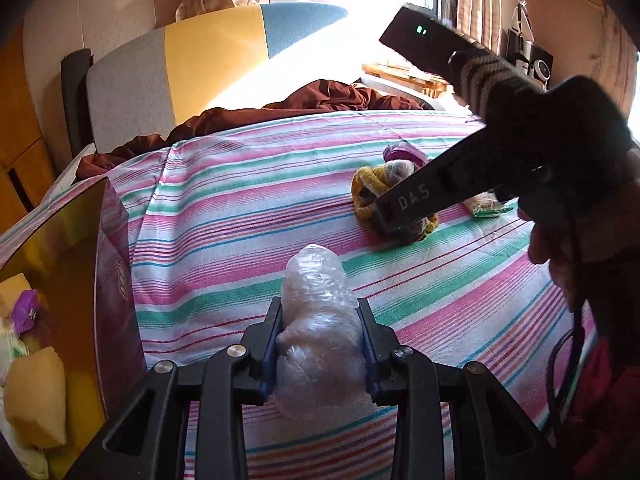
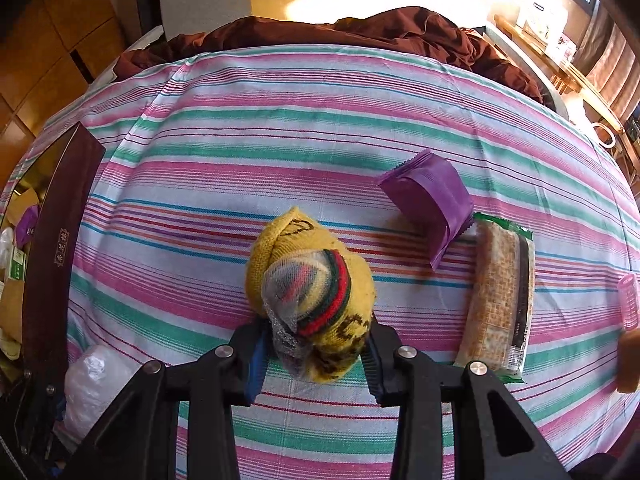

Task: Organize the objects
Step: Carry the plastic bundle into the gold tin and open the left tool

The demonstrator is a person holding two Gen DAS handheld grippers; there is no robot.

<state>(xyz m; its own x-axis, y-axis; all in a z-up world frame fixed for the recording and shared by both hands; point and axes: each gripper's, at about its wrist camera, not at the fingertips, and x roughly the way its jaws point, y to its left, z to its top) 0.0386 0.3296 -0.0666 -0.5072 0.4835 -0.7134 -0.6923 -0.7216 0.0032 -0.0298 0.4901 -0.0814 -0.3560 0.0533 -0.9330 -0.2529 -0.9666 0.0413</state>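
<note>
Both tongs have a load, so the step in hand looks like the pick-up, ahead of carrying things to the box.

The left tongs are clenched on a plastic bundle, which sits between the blue pads with its far end poking out ahead over the striped bed. The open box stands just to their left, already holding a few things.

The right tongs grip a rolled yellow sock on the bed, pads touching both its sides. To their right lie a cracker pack and, farther ahead, a purple packet; a pink roller lies at the far right.

Next, the left load likely needs a short swing left and a release over the box; the sock needs a lift and a longer carry across.
</note>
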